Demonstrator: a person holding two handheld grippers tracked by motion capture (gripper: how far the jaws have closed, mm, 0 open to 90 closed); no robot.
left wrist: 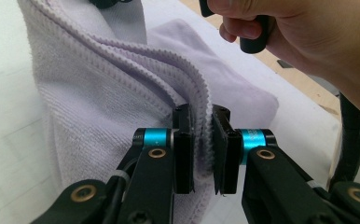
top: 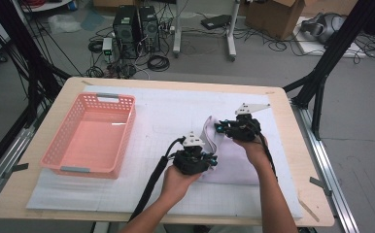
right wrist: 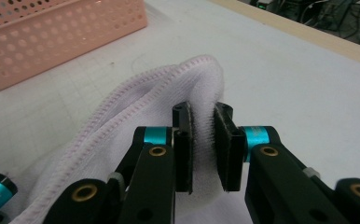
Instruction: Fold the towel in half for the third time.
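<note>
A: Position of the cloth?

B: Pale lilac towel (top: 224, 160), terry weave with a stitched hem, lies on the white gridded mat (top: 176, 111) toward the right half of the table (top: 282, 97). One edge is lifted off the mat between the two tools; the rest trails flat toward the person's side.

A: Left gripper (top: 213, 160)?

B: Jaws nearly closed, pinching the doubled hem of the towel. In the left gripper view the two stitched edges run down into the narrow gap between the pads (left wrist: 183, 154), cloth touching both.

A: Right gripper (top: 219, 127)?

B: Same story. Jaws drawn in on a rounded fold of the towel, pile pressed against both pads in the right gripper view. Held higher and farther from the person than the left one.

A: Hands?

B: Each wraps its tool's grip; the right hand (left wrist: 308, 32) shows in the left gripper view, close behind the towel.

A: Anything else nearby?

B: Pink perforated plastic basket (top: 91, 133) at the mat's left, well apart from the towel. Looks empty, though its near wall hides a strip of the bottom.
</note>
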